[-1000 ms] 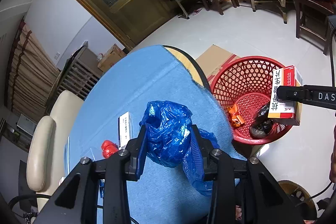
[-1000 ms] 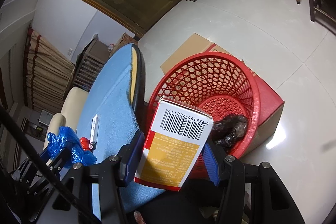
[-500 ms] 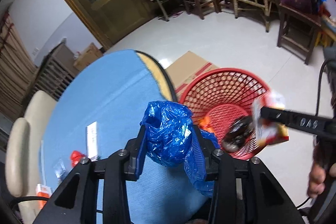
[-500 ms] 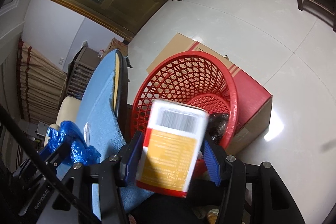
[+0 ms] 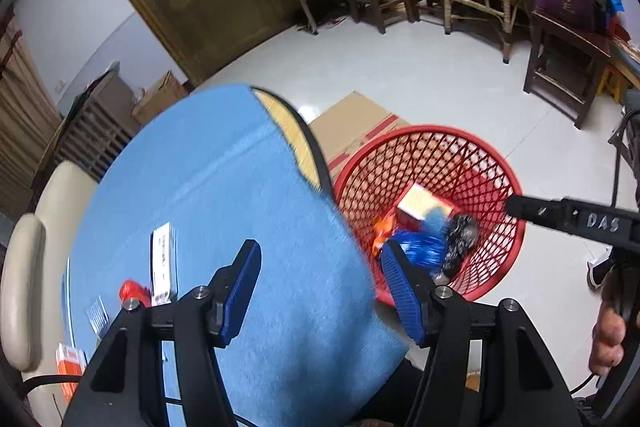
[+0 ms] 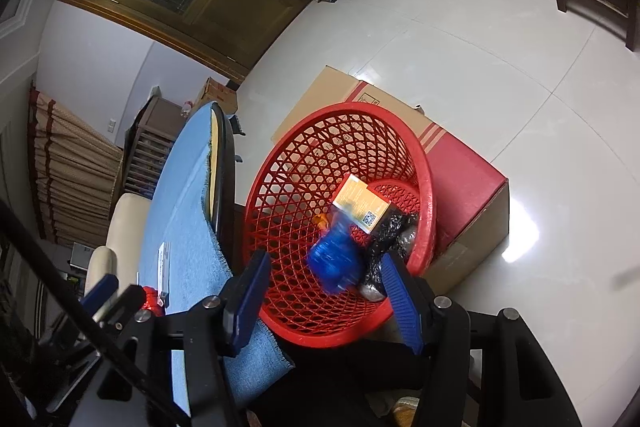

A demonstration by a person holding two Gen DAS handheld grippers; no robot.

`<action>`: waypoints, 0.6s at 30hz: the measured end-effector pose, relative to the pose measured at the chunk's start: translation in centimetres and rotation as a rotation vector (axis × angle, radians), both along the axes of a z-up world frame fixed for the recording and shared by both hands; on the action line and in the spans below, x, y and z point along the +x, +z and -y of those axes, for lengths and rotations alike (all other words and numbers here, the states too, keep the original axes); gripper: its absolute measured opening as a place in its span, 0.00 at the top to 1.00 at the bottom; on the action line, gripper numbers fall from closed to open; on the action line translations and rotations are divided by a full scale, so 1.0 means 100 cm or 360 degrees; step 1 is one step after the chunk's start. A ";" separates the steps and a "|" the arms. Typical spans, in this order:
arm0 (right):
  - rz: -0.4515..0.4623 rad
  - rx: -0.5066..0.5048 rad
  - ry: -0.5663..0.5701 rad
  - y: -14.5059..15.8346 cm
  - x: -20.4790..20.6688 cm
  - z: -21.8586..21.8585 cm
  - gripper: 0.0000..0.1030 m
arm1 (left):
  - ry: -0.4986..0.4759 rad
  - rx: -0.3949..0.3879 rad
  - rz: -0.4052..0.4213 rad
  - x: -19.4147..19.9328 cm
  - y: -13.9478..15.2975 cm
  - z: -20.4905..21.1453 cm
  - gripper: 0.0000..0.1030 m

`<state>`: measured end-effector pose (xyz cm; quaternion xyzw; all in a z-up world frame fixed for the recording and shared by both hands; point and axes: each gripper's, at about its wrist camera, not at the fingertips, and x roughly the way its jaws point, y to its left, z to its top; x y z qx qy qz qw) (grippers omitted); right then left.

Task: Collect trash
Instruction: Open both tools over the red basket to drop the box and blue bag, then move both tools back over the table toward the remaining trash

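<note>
Through the left wrist camera I am looking down along the left gripper (image 5: pixel 320 287), whose fingers (image 5: pixel 240 291) are standing apart and opening wider with nothing between them, only the blue cloth of the bench (image 5: pixel 224 195) under them. Past the bench edge the red basket (image 5: pixel 512 187) is sitting on the floor against a cardboard box (image 5: pixel 352 127), and inside it I am seeing the blue plastic bag (image 5: pixel 420 243), blurred, lying beside a black crumpled bag (image 5: pixel 460 239), an orange wrapper (image 5: pixel 382 231) and the orange and white carton (image 5: pixel 420 203). On the bench a white barcode box (image 5: pixel 163 267), a red wrapper (image 5: pixel 134 293) just beside it and an orange packet (image 5: pixel 70 367) near the edge are lying. At the right the other gripper's dark finger (image 5: pixel 560 217) is reaching over the basket rim, and a person's hand (image 5: pixel 608 339) is gripping its handle. Through the right wrist camera I am looking along the right gripper (image 6: pixel 324 295), its fingers (image 6: pixel 248 295) likewise spreading apart and gripping nothing. Straight ahead of them the basket (image 6: pixel 424 179) is holding the carton (image 6: pixel 360 203) lying flat, the blue bag (image 6: pixel 334 261) blurred in front of it, and the black bag (image 6: pixel 384 247) against the near wall. At the left the bench (image 6: pixel 180 187) is carrying the white box (image 6: pixel 164 267) and the red wrapper (image 6: pixel 151 299).
</note>
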<state>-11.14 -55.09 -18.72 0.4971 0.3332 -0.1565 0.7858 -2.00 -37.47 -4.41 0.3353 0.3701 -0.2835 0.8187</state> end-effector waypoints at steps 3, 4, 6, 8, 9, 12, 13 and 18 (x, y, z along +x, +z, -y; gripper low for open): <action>0.0000 -0.0002 0.0015 0.002 0.002 -0.003 0.40 | 0.0029 0.0006 -0.0012 0.000 -0.004 -0.016 0.38; 0.0003 -0.0010 0.0021 0.004 0.002 -0.004 0.40 | 0.0039 0.0014 -0.0010 0.001 -0.006 -0.022 0.38; 0.0004 -0.0028 0.0025 0.007 0.003 -0.006 0.40 | 0.0085 0.0032 -0.0007 0.003 -0.009 -0.037 0.38; 0.0002 -0.0030 0.0029 0.008 0.004 -0.008 0.40 | 0.0136 0.0023 -0.0021 0.008 -0.009 -0.052 0.38; -0.0001 -0.0031 0.0033 0.009 0.005 -0.008 0.40 | 0.0185 0.0010 -0.0026 0.012 -0.008 -0.065 0.38; -0.0016 -0.0056 0.0058 0.012 0.010 -0.015 0.40 | 0.0299 -0.0022 -0.0004 0.022 -0.005 -0.099 0.38; -0.0020 -0.0065 0.0074 0.014 0.013 -0.019 0.40 | 0.0336 -0.0030 0.0009 0.026 -0.003 -0.109 0.38; -0.0037 -0.0119 0.0156 0.023 0.029 -0.040 0.40 | 0.0573 -0.0105 0.0027 0.047 0.006 -0.175 0.38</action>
